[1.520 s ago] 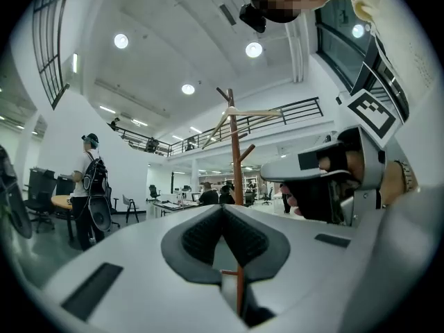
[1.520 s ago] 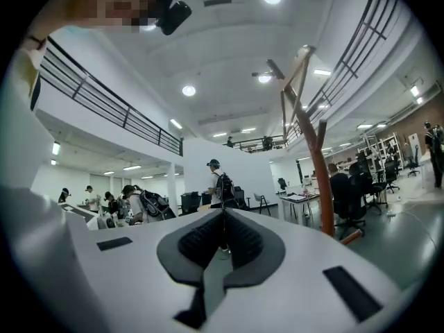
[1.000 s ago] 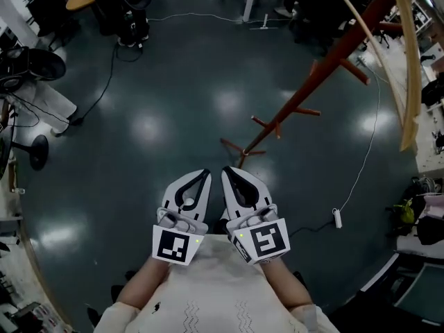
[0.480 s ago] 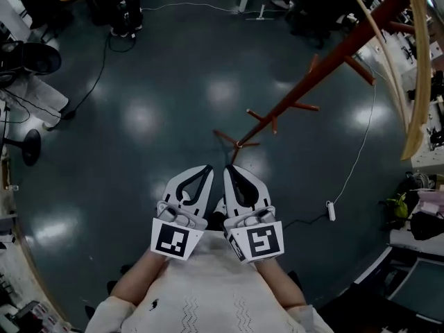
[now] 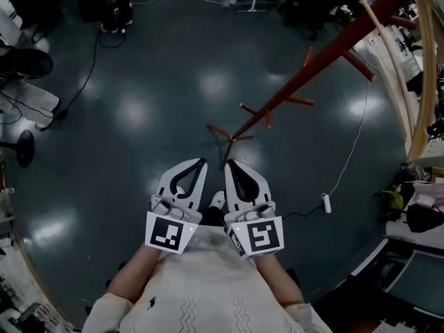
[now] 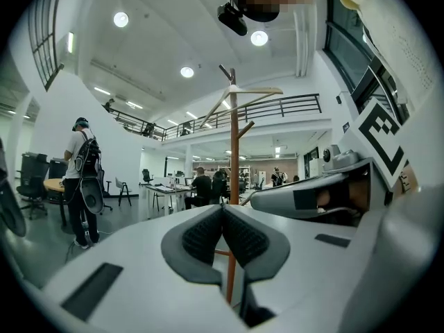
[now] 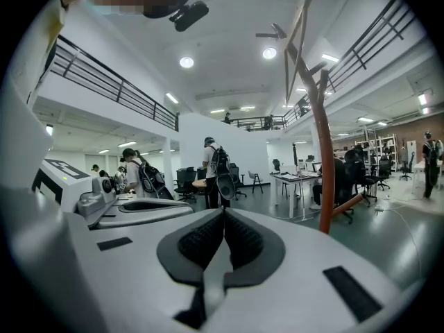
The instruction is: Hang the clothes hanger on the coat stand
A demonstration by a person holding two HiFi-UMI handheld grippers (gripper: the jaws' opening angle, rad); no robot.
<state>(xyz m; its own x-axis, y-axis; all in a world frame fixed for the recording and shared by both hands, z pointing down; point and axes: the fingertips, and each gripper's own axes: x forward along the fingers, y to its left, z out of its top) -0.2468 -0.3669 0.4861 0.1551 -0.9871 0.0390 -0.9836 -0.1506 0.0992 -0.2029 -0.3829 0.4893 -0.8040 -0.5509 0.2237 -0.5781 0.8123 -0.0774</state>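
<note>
A red-brown coat stand (image 5: 326,53) rises from its legs on the dark floor just ahead of me, and its pole also shows in the left gripper view (image 6: 234,144) and the right gripper view (image 7: 323,172). A pale wooden clothes hanger (image 5: 420,75) hangs near the stand's top (image 6: 244,92) (image 7: 297,37). My left gripper (image 5: 200,163) and right gripper (image 5: 228,165) are held side by side close to my body, short of the stand. Both are shut with nothing between the pads (image 6: 223,217) (image 7: 223,220).
A white cable with a plug block (image 5: 325,202) trails over the floor right of the stand. Office chairs (image 5: 28,64) stand at the left, cluttered desks (image 5: 423,207) at the right. A person with a backpack (image 6: 82,179) stands by tables; others (image 7: 216,168) are further off.
The stand's legs have drifted up and left in the head view and both grippers sit a little lower in it. Both stay shut and empty, and the hanger stays on the stand.
</note>
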